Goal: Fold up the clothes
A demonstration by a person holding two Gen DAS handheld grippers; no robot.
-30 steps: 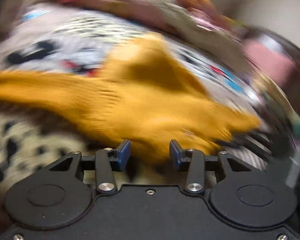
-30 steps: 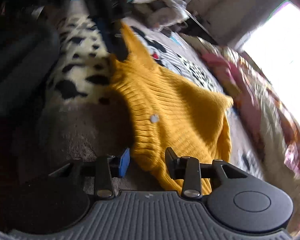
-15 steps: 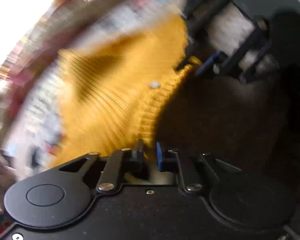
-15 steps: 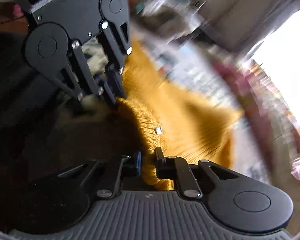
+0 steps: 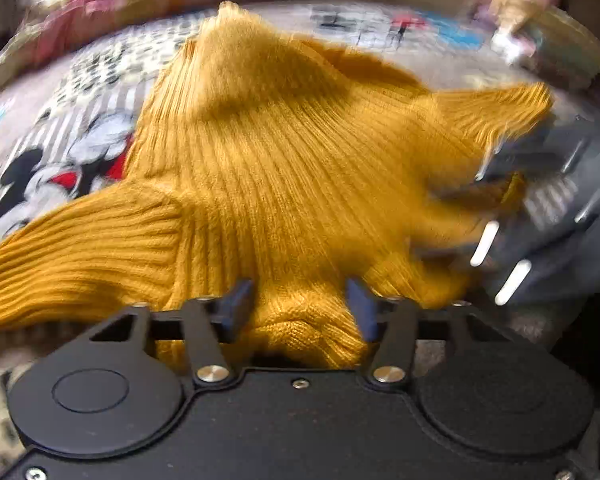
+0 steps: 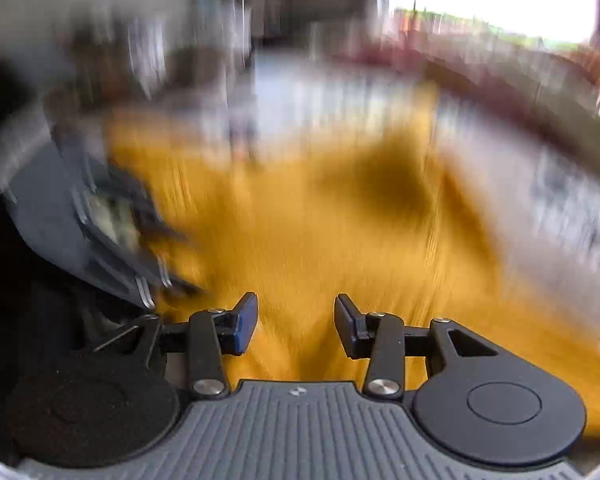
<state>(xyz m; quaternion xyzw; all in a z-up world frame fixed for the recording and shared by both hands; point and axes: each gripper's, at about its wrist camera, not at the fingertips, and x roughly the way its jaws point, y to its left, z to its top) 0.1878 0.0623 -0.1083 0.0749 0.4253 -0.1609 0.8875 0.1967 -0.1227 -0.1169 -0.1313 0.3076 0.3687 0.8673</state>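
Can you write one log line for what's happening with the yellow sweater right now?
step: fold clothes | left gripper: open, over sweater edge | right gripper: open, above sweater | yellow sweater: spread on cartoon bedsheet | right view: blurred

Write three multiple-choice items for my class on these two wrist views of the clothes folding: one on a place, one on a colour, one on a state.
1. Where does the sweater lie?
A. on a printed bedspread
B. in a basket
C. on a hanger

2. What colour is the sweater?
A. navy blue
B. mustard yellow
C. white

3. How do the jaws of the left hand-held gripper stand?
A. spread apart, with knit bunched between them
B. shut on a sock
C. out of view

Key: 1 A, the cartoon-printed bedspread shows around and under the knit. 2 B, the ribbed knit is mustard yellow in both views. 3 A, a wide gap separates the blue pads. The right hand-held gripper is likewise spread over the sweater.
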